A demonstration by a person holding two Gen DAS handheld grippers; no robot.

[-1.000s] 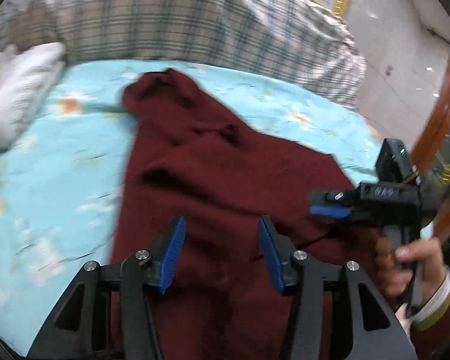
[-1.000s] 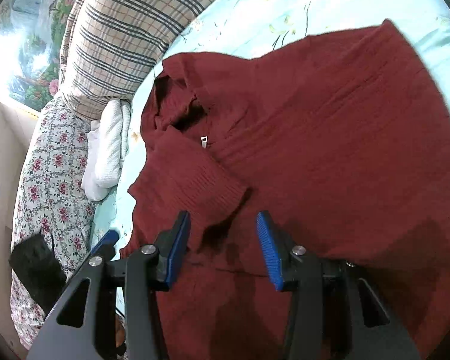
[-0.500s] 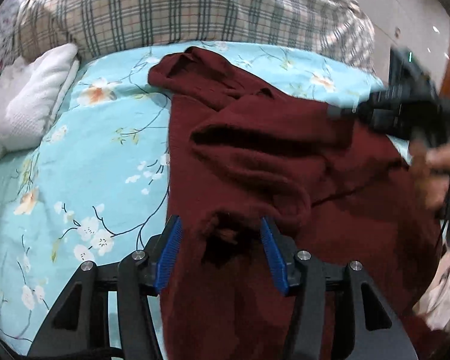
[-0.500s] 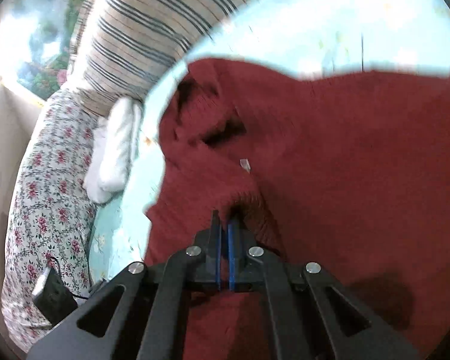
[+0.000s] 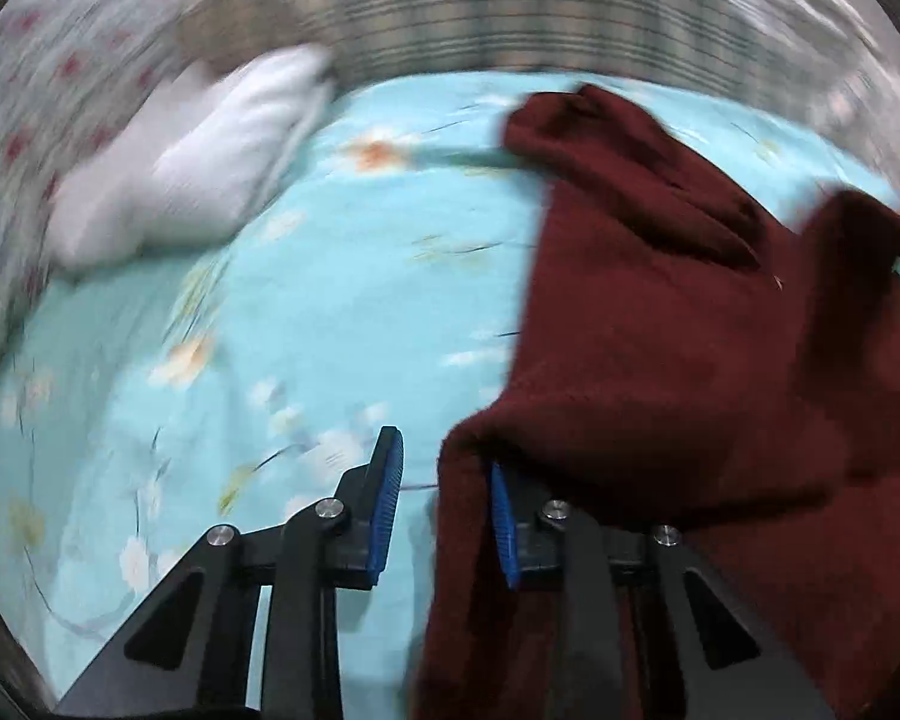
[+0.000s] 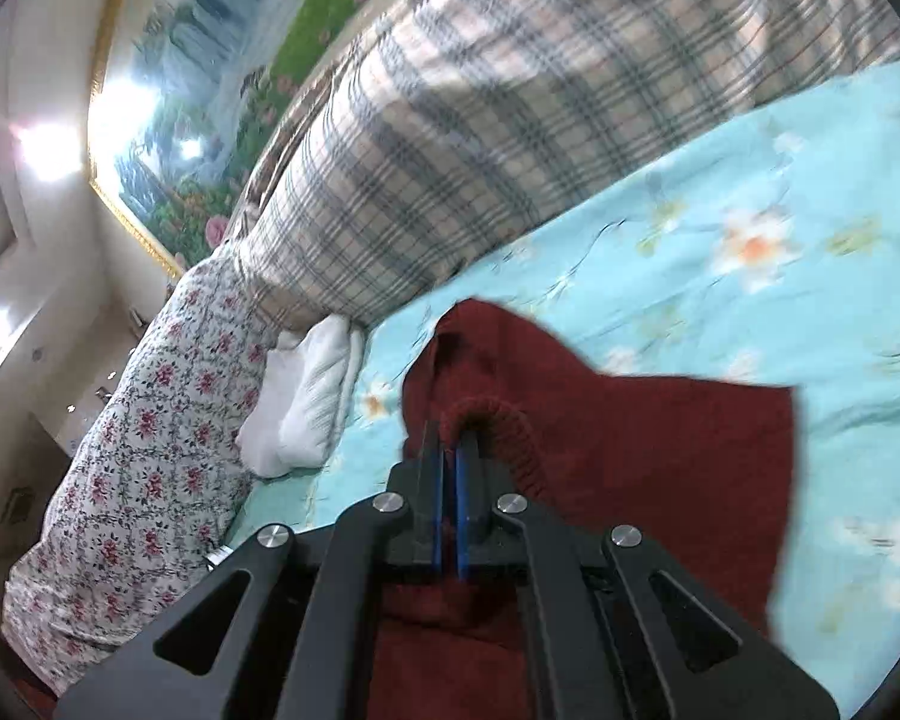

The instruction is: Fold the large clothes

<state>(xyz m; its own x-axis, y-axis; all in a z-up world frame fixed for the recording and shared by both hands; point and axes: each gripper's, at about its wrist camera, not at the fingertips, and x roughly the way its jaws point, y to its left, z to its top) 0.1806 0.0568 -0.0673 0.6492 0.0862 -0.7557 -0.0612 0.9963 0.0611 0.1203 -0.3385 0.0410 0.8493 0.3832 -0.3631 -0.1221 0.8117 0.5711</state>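
The dark red knitted sweater (image 5: 678, 312) lies on the bed with the light blue flowered sheet (image 5: 306, 312). Half a second ago the right gripper (image 6: 448, 480) had just pinched a ribbed cuff low on the garment; now its jaws are pressed together on that cuff and it is lifted up. The left gripper (image 5: 444, 504) has narrowed, its jaws half open around a hanging edge, not yet clamped. I think the fold is beginning.

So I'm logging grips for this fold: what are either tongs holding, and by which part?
Right tongs pinch the sweater at a ribbed cuff. Left tongs are open, holding nothing.
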